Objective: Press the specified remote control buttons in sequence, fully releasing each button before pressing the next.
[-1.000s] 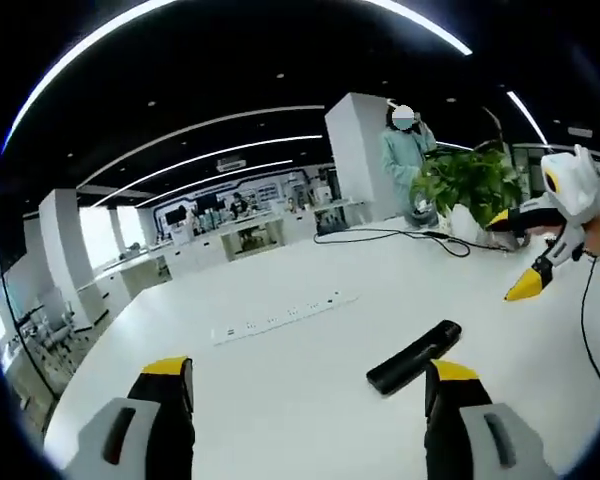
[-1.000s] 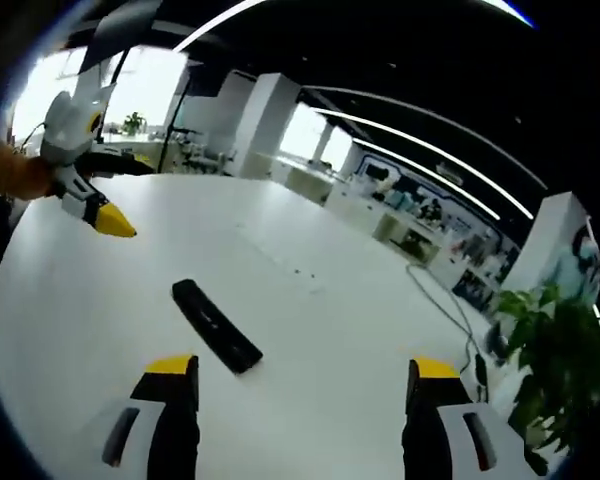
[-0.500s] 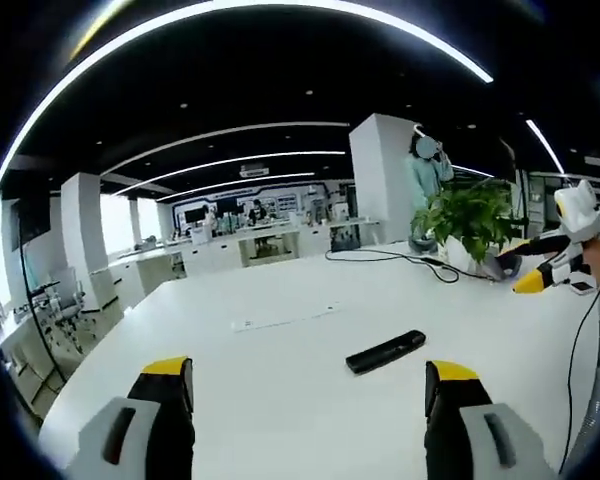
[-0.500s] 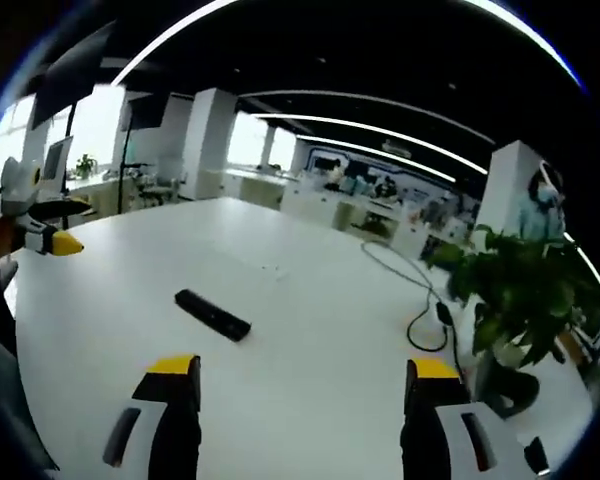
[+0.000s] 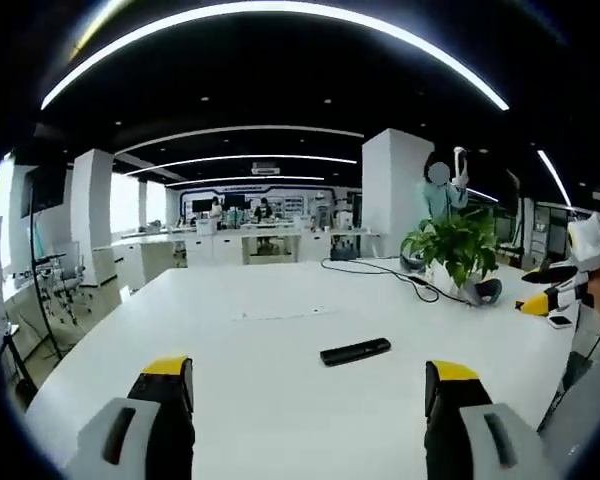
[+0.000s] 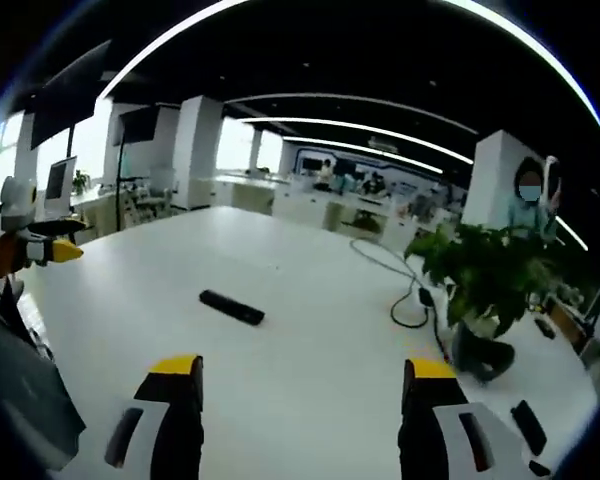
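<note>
A slim black remote control (image 5: 355, 351) lies flat on the big white table (image 5: 260, 390). My left gripper (image 5: 305, 385) stands open some way short of it, yellow tips apart with nothing between them. In the right gripper view the same remote control (image 6: 232, 307) lies farther out on the table (image 6: 310, 370), and my right gripper (image 6: 298, 383) is open and empty, well back from it. The right gripper (image 5: 545, 298) also shows at the far right of the left gripper view, and the left gripper (image 6: 42, 250) at the far left of the right gripper view.
A potted green plant (image 5: 458, 243) stands near the table's far right, with a black cable (image 5: 380, 269) running past it. A flat white power strip (image 5: 280, 314) lies beyond the remote. A person (image 5: 442, 195) stands behind the plant. A dark phone (image 6: 526, 420) lies at the table edge.
Both cameras have pulled back and levelled out, so the remote looks smaller and farther away. The remote itself has stayed put. Both grippers remain open.
</note>
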A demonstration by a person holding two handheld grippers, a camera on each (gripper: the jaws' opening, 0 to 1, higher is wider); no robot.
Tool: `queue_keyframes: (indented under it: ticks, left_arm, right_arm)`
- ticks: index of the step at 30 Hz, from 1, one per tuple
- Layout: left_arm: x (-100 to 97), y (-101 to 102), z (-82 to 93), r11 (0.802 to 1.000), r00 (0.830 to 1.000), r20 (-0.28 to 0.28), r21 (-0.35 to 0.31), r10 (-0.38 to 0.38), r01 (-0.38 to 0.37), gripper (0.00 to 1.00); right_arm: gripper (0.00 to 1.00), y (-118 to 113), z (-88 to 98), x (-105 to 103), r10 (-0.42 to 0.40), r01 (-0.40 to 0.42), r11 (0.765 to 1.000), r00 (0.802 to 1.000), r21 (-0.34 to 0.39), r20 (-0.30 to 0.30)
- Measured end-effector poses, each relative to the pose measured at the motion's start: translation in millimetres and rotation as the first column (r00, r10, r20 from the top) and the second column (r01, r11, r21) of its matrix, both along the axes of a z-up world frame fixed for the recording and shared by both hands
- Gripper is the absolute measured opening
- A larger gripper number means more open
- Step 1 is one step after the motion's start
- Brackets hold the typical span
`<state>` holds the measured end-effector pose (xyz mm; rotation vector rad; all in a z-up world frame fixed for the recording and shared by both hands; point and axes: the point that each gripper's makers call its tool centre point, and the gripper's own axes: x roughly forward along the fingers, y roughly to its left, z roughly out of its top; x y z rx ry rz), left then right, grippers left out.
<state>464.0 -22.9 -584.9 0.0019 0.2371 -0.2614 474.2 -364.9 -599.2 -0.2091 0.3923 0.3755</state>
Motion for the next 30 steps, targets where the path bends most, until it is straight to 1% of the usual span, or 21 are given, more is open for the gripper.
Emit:
queue_keyframes:
  ticks: [1,3,5,7,9,12,13,15,16,17,18,19,20,22,23,25,26,27,28,29,30]
  left_arm:
    - [-4.2,-3,2.1,1.0,1.0,-0.002,-0.006,-0.007,0.007,1.0]
    - [-14.7,-12,6.4,1.0,1.0,-0.008,-0.009,-0.026,0.026,1.0]
    - [-25.6,-22,8.1,0.999,0.999,-0.023,-0.001,-0.042,0.042,1.0]
    - [-35.6,-31,10.7,0.998,0.998,-0.029,-0.006,-0.058,0.058,1.0]
    - [-44.7,-40,12.5,0.998,0.997,-0.041,-0.024,-0.067,0.066,1.0]
    - [-58.4,-55,17.7,0.996,0.997,-0.032,-0.044,-0.074,0.072,1.0]
    - [-60.0,-56,18.2,0.996,0.997,-0.031,-0.046,-0.074,0.072,1.0]
    - [-66.0,-65,19.4,0.996,0.997,-0.023,-0.053,-0.079,0.078,1.0]
    - [-68.8,-70,19.0,0.996,0.997,-0.019,-0.052,-0.08,0.079,1.0]
    - [-70.0,-73,18.2,0.996,0.997,-0.019,-0.048,-0.079,0.078,1.0]
    - [-70.7,-76,18.9,0.996,0.997,0.001,-0.015,-0.083,0.083,1.0]
    - [-70.9,-78,19.8,0.997,0.996,0.013,0.0,-0.083,0.083,1.0]
    - [-71.6,-80,18.7,0.996,0.996,0.006,0.008,-0.084,0.084,1.0]
    - [-69.9,-82,19.1,0.996,0.996,0.015,-0.008,-0.084,0.084,1.0]
    - [-68.4,-82,17.8,0.997,0.997,0.021,-0.019,-0.075,0.075,1.0]
    - [-66.4,-83,11.0,0.997,0.997,0.014,-0.021,-0.072,0.072,1.0]
    - [-66.1,-84,7.0,0.997,0.997,0.001,-0.009,-0.074,0.074,1.0]
    - [-66.8,-86,2.7,0.996,0.996,-0.016,0.02,-0.086,0.086,1.0]
    - [-66.9,-88,2.7,0.995,0.996,-0.014,0.027,-0.091,0.091,1.0]
    - [-68.3,-91,3.2,0.993,0.994,-0.003,0.049,-0.107,0.107,1.0]
    - [-69.6,-92,2.8,0.992,0.994,0.001,0.056,-0.111,0.111,1.0]
  right_arm:
    - [0.8,2,-0.1,-8,-0.001,0.001,1.0,1.0,0.018,-0.007]
    - [0.8,4,-1.1,-19,0.0,0.001,1.0,1.0,0.017,-0.018]
    - [0.8,8,-1.1,-31,0.007,-0.006,0.999,1.0,0.032,-0.025]
    - [0.79,16,2.2,-42,0.014,-0.012,0.996,0.999,0.086,-0.028]
    - [0.78,21,5.0,-48,0.018,-0.015,0.993,1.0,0.118,-0.024]
    - [0.77,30,7.7,-53,0.029,-0.026,0.99,0.999,0.14,-0.021]
    - [0.76,36,9.9,-55,0.039,-0.036,0.986,0.999,0.163,-0.015]
    - [0.76,43,10.3,-56,0.048,-0.044,0.983,0.999,0.18,-0.02]
    - [0.76,49,11.2,-56,0.056,-0.052,0.981,0.998,0.189,-0.013]
    - [0.76,54,9.9,-56,0.062,-0.059,0.982,0.998,0.178,-0.009]
    - [0.75,57,8.5,-57,0.074,-0.072,0.984,0.997,0.163,-0.007]
    - [0.75,59,7.1,-57,0.077,-0.075,0.985,0.997,0.152,-0.007]
    - [0.75,61,5.1,-58,0.09,-0.088,0.988,0.996,0.129,-0.007]
    - [0.74,65,4.8,-61,0.105,-0.105,0.987,0.994,0.119,-0.001]
    - [0.73,65,5.1,-61,0.111,-0.111,0.987,0.994,0.118,0.004]
    - [0.72,63,4.2,-62,0.111,-0.11,0.987,0.994,0.119,0.0]
    - [0.72,63,3.5,-62,0.109,-0.108,0.986,0.994,0.129,-0.005]
    - [0.72,62,2.6,-62,0.107,-0.105,0.985,0.994,0.14,-0.012]
    - [0.72,62,1.0,-63,0.109,-0.104,0.982,0.994,0.155,-0.023]
    - [0.72,63,0.3,-64,0.11,-0.104,0.981,0.994,0.161,-0.028]
    - [0.72,63,-0.4,-65,0.112,-0.106,0.982,0.993,0.158,-0.03]
